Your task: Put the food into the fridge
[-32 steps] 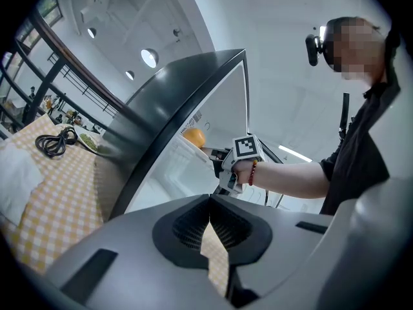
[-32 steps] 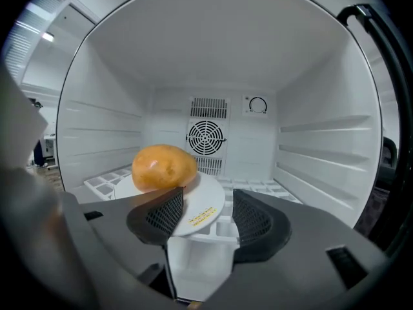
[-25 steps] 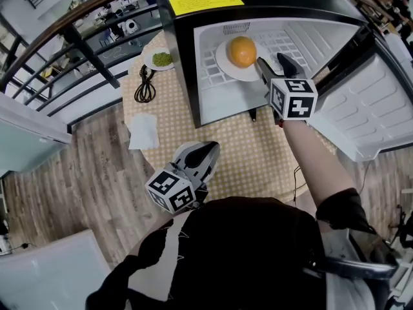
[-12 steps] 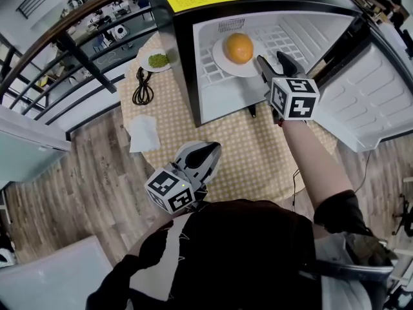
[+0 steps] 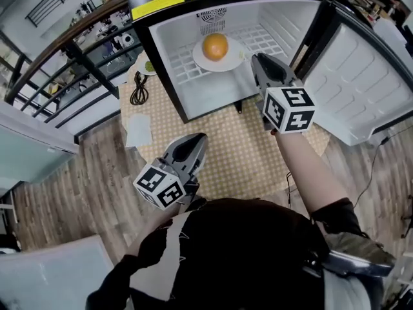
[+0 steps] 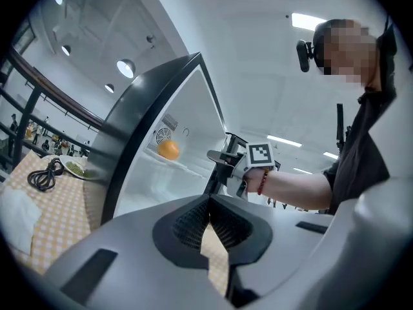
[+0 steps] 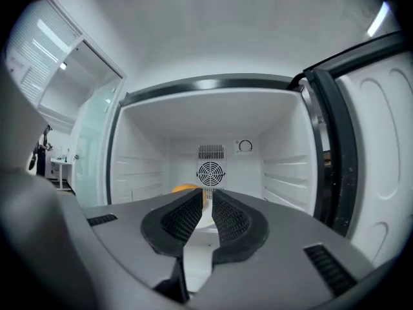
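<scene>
Orange (image 5: 215, 46) sits on a white plate (image 5: 201, 62) on the fridge (image 5: 169, 70) shelf, clear of both side walls. Right gripper (image 5: 260, 58), at the front opening, has just been closing its jaws to a narrow slit with nothing between them. Left gripper (image 5: 199, 138) hangs well back, jaws pressed together.

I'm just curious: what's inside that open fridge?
An orange on a white plate sits on the fridge's wire shelf, with a round fan grille on the back wall. Anything below the shelf is hidden.
</scene>
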### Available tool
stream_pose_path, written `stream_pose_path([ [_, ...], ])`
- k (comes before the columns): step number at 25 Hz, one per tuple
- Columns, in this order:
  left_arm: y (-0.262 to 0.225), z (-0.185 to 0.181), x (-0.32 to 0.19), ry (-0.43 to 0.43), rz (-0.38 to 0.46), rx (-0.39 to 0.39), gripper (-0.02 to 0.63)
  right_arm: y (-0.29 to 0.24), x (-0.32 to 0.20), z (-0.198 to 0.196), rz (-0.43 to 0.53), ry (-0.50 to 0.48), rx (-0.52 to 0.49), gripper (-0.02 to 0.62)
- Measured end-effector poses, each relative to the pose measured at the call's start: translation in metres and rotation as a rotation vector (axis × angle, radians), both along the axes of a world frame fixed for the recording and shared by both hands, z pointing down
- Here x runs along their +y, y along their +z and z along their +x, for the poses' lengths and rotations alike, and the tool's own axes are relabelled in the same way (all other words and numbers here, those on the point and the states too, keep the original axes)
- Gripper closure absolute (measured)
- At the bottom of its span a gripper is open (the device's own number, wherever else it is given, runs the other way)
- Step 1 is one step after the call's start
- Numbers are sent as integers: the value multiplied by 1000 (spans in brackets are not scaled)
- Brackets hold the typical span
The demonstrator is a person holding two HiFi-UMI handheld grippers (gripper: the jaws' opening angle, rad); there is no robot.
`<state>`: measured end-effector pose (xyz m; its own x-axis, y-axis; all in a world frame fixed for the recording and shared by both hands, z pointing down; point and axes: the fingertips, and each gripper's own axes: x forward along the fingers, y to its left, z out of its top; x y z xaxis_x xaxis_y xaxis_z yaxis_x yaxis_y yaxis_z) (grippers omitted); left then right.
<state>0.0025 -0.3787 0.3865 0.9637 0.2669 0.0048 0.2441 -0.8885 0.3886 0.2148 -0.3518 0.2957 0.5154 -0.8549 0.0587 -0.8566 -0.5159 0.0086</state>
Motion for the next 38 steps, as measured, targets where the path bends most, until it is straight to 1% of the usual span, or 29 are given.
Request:
stream_pose_path([
  [5,-29,0,41,-40,2,30,592,-28,61,-38,93,-96,-82,538],
  [9,-54,-3,80,-26,13,73,592,-37,108,-62,148,-136,-132,538],
  [12,-68,-8,111,-17,34,104,592,-33,148,-79,196,-153,-180,550],
  [14,-72,-15,131,-18,44,121,592,-23,177,-92,243,-159,-244,562],
  [16,-68,-23,154,-12,51,121,592,-5,206,-104,275,-160,-316,563],
  [18,-57,-33,178,-2,46,102,592,17,233,-115,272,-151,-358,563],
  [22,-27,-56,215,-9,4,50,592,61,282,-142,229,-133,-419,575],
  [25,-11,-70,234,-17,-6,26,592,82,310,-161,204,-127,-445,578],
  [28,-3,-83,250,-12,0,11,592,91,328,-177,182,-133,-434,578],
  [33,1,-101,266,-23,23,-1,592,98,348,-194,167,-107,-415,578],
  [38,-6,-106,276,-8,51,17,592,94,358,-202,177,-101,-405,578],
])
